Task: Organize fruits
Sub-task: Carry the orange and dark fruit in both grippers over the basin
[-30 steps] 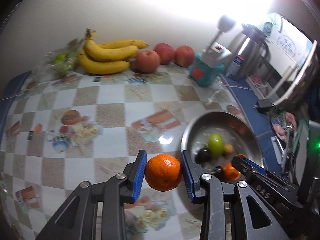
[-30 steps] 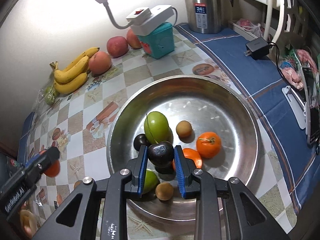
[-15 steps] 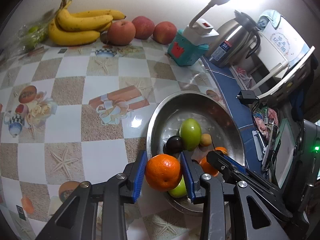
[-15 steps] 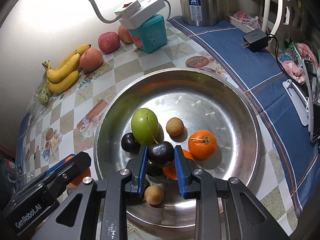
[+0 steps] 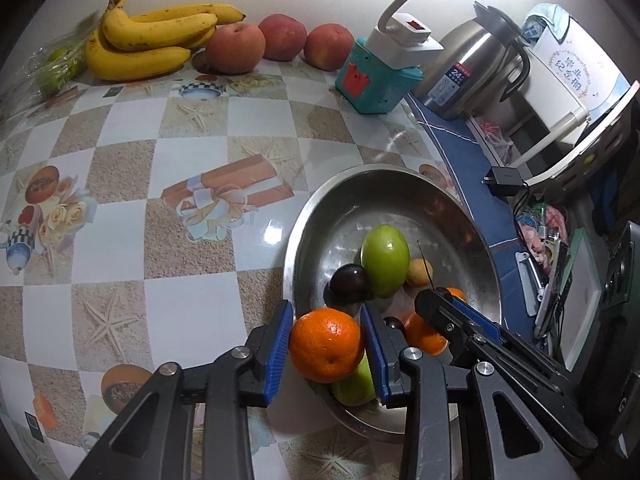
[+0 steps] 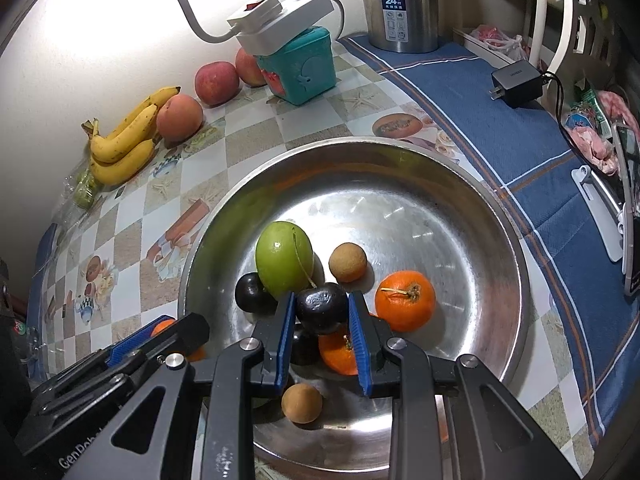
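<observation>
My left gripper (image 5: 326,346) is shut on an orange (image 5: 326,345) and holds it over the near left rim of the steel bowl (image 5: 312,216). My right gripper (image 6: 322,312) is shut on a dark plum (image 6: 321,307) above the fruit in the bowl (image 6: 460,208). The bowl holds a green mango (image 6: 284,258), another dark plum (image 6: 250,298), two oranges (image 6: 405,300), small brown fruits (image 6: 347,262) and a green fruit (image 5: 352,384). The left gripper also shows at the lower left of the right wrist view (image 6: 160,334).
Bananas (image 5: 148,40) and three apples (image 5: 236,46) lie along the back wall, beside a bag of green fruit (image 5: 56,68). A teal box (image 5: 374,84) with a lamp, a steel kettle (image 5: 468,76) and a charger (image 6: 516,84) on a blue cloth stand at the right.
My left gripper has carried the orange right, from over the tablecloth to the bowl's rim. My right gripper has stayed over the bowl with the plum, drifting slightly.
</observation>
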Motion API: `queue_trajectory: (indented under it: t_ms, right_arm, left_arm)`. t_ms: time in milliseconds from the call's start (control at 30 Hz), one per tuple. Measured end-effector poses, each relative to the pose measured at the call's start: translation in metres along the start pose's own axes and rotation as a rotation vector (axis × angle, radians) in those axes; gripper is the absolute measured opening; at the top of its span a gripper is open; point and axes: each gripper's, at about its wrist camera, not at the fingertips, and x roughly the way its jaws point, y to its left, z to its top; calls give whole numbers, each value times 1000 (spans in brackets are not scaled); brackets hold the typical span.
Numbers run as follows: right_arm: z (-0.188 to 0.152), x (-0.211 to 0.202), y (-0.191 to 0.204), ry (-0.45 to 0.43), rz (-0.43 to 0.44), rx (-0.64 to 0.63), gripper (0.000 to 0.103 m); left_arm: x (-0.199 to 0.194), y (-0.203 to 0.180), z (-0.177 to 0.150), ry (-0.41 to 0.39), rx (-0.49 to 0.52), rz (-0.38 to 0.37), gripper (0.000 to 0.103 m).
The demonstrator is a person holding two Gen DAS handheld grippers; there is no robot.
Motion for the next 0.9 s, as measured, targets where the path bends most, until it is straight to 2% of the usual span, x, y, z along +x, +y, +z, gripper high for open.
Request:
queue_trajectory:
  t_ms: [700,833,900]
  right_arm:
    - [1,3,2,1,-12,-18,31]
    - [1,3,2,2,-15,-15,38]
    - [1,4,1,4,-14,-12,39]
  left_arm:
    - [-2,5,2,7,-42,-23,40]
    - [-3,5,3,9,-53,-28,40]
    - [-4,6,3,9,-55,-24,44]
